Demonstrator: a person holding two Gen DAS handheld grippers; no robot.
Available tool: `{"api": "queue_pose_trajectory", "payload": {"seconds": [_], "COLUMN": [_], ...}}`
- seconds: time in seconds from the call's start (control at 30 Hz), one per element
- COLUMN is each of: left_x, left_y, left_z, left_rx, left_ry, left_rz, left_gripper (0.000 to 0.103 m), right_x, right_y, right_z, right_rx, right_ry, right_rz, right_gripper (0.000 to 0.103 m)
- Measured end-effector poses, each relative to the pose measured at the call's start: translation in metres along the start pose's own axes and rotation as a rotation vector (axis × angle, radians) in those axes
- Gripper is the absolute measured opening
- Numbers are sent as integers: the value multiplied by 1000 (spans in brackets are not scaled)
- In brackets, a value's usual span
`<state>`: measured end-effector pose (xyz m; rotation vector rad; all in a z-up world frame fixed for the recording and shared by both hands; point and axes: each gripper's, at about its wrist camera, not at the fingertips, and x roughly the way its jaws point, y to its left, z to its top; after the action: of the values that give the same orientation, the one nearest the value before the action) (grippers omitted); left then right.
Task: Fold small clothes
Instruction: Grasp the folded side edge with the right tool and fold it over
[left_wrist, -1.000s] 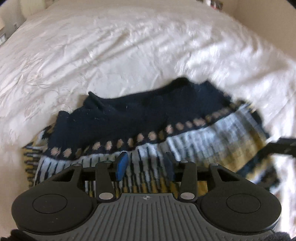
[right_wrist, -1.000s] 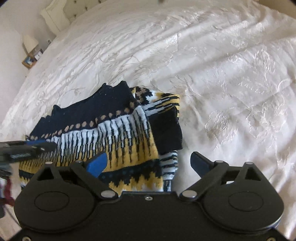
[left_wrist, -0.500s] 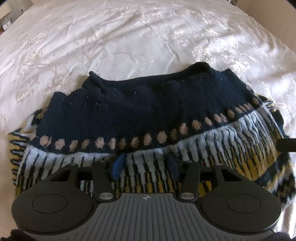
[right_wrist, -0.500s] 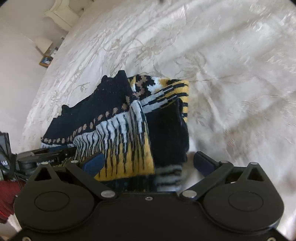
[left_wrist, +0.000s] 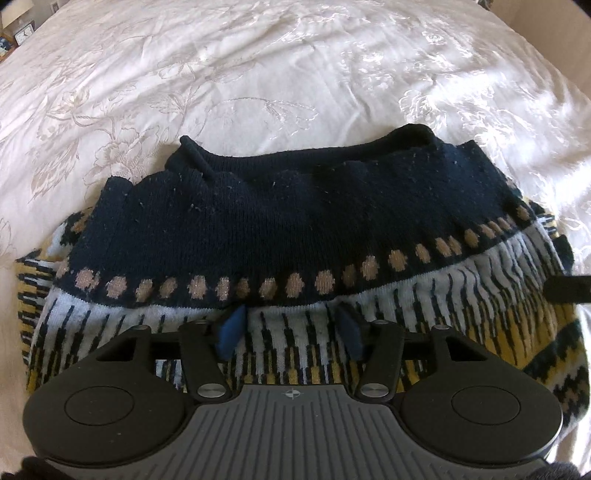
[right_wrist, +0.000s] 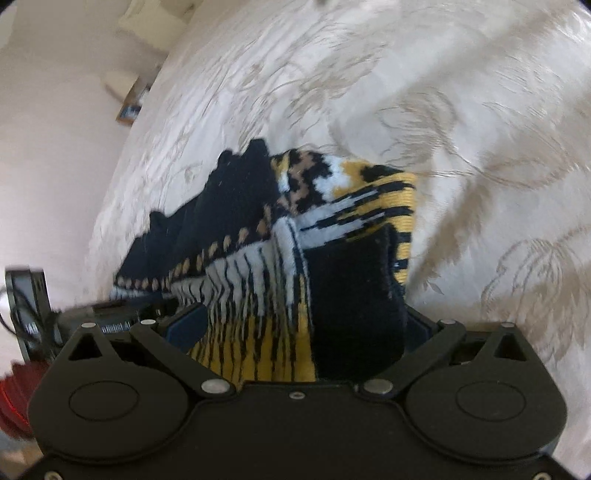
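- Sweater (left_wrist: 280, 229) is lying folded on the bed (left_wrist: 258, 66), navy band on the far side, white/yellow/black stripes on the near side w/ a row of tan dots between.
- Left gripper (left_wrist: 290, 328) is pointing steeply down over the near striped edge; its fingers (left_wrist: 231, 330) are opening, about half-wide, w/ striped knit lying between them. Pads aren't visibly pressing on it.
- Right gripper (right_wrist: 303, 325) is sitting at the sweater's right end; its fingers (right_wrist: 186, 325) are standing wide, w/ the yellow-striped fold and a navy cuff lying between them. Right pad is hidden behind the navy knit, so can't tell if it's touching.
- Sweater's far navy edge is looking wavy, collar roll poking up at far left.
- Bedspread is running open beyond the far edge and to the right of the sweater – lots of room there.
- Bed's left edge is showing in the right wrist view, w/ a wall beside it; a red item (right_wrist: 14, 398) is sitting low at left, blurred.
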<state>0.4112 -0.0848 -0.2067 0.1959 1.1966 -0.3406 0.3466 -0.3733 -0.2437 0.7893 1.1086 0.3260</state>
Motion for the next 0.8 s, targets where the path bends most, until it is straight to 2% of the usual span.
{"api": "queue_pose_trajectory", "payload": {"seconds": [0.17, 0.23, 0.3, 0.33, 0.4, 0.53, 0.63, 0.7, 0.73, 0.8], "left_x": [3, 4, 5, 6, 6, -1, -20, -24, -21, -4], "left_y": [-4, -5, -6, -7, -10, -18, -25, -25, -23, -20], "left_z": [7, 9, 11, 11, 12, 20, 34, 49, 56, 69], "left_rx": [16, 22, 23, 26, 35, 73, 114, 92, 78, 75], "left_ry": [29, 40, 45, 46, 49, 61, -38, -87, -94, -48], "left_rz": [12, 15, 18, 20, 28, 55, 76, 105, 116, 131], "left_gripper": [55, 55, 55, 55, 55, 54, 54, 54, 54, 54], "right_x": [-2, -5, -7, -7, -8, -19, -26, -31, -32, -35], "right_y": [1, 3, 6, 7, 9, 20, 30, 37, 38, 40], "right_z": [3, 1, -4, -6, -9, -8, -6, -4, -3, -2], "right_rx": [-3, 10, 10, 14, 25, 30, 34, 34, 42, 60], "right_ry": [24, 25, 31, 41, 40, 8, -3, -10, -14, -24], "right_rz": [27, 48, 41, 34, 60, 51, 64, 68, 73, 75], "right_gripper": [102, 85, 48, 42, 39, 38, 38, 38, 38, 38]}}
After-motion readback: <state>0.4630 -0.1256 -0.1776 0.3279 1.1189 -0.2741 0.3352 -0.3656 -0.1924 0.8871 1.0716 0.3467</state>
